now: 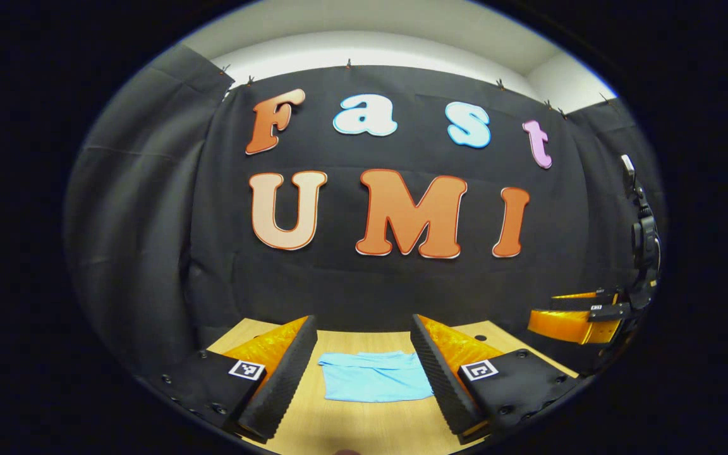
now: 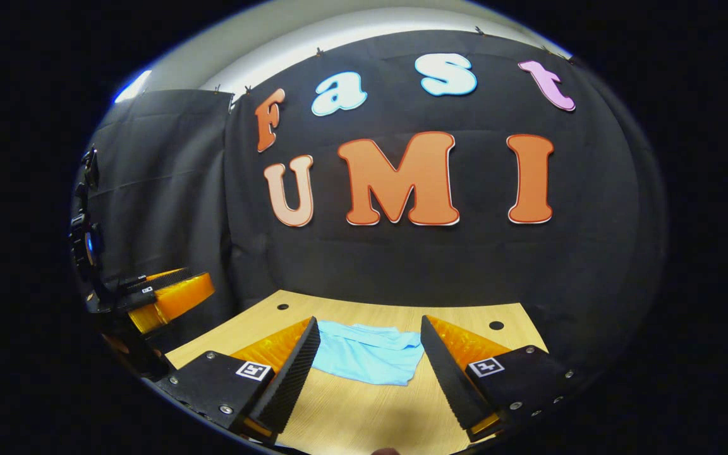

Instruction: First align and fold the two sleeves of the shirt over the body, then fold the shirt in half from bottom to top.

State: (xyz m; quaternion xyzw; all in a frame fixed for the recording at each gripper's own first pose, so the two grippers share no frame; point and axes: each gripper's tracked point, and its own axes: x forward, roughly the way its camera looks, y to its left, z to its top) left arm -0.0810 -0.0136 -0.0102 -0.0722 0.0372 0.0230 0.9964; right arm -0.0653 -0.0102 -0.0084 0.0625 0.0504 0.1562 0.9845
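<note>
The light blue shirt [image 1: 376,377] lies flat on the wooden table [image 1: 364,423] toward its far edge, already folded into a compact rectangle with a few soft creases along its top. The left gripper [image 1: 364,366] hangs above the near side with its jaws spread wide and empty. The right gripper [image 2: 370,370] is just as wide open, touching nothing.

Each hand-held gripper [image 1: 364,373] carries black screwed plates with square markers.
</note>
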